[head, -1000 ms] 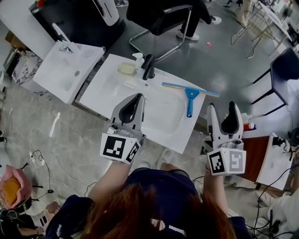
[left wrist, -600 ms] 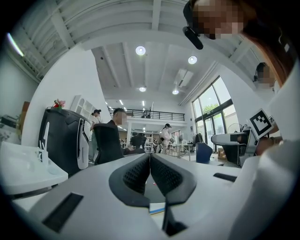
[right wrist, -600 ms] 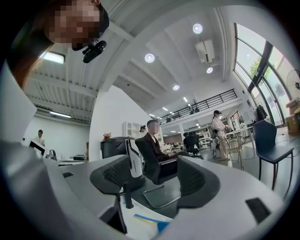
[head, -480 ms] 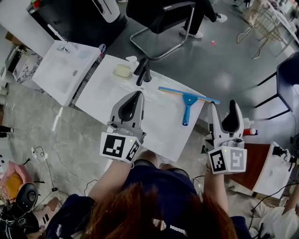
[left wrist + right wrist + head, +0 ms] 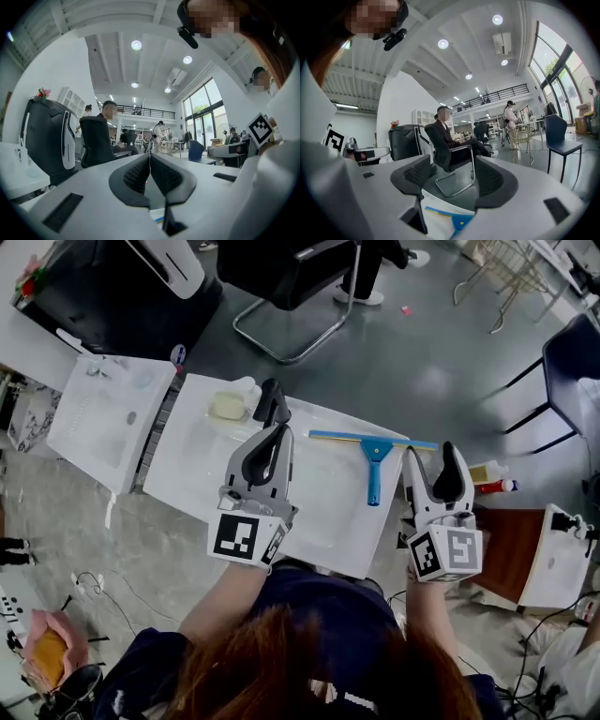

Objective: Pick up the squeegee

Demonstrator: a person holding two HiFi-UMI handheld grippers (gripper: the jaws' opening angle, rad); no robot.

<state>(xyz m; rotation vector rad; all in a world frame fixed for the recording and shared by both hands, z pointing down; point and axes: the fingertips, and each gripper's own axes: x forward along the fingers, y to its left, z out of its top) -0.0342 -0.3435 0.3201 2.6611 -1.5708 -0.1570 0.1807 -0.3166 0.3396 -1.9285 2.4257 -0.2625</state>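
The squeegee (image 5: pixel 373 463), with a blue handle and a long thin blade, lies flat on the right part of the white sink counter (image 5: pixel 323 521). In the head view my right gripper (image 5: pixel 431 451) hovers open just right of the handle, beyond the counter's right edge, with nothing between its fingers. My left gripper (image 5: pixel 280 431) is shut and empty over the counter's middle, left of the squeegee. In the right gripper view the squeegee (image 5: pixel 461 221) shows low between the open right gripper (image 5: pixel 454 177). The left gripper (image 5: pixel 150 157) has its pads pressed together.
A black faucet (image 5: pixel 272 401) and a soap bar (image 5: pixel 227 407) sit at the counter's back left. A second white basin (image 5: pixel 98 418) stands to the left. A black office chair (image 5: pixel 281 273) is behind. Bottles (image 5: pixel 492 479) and a brown table (image 5: pixel 511 554) lie to the right.
Both grippers have moved forward over the counter. The right one now sits closer beside the squeegee's handle. The squeegee has not moved on the counter.
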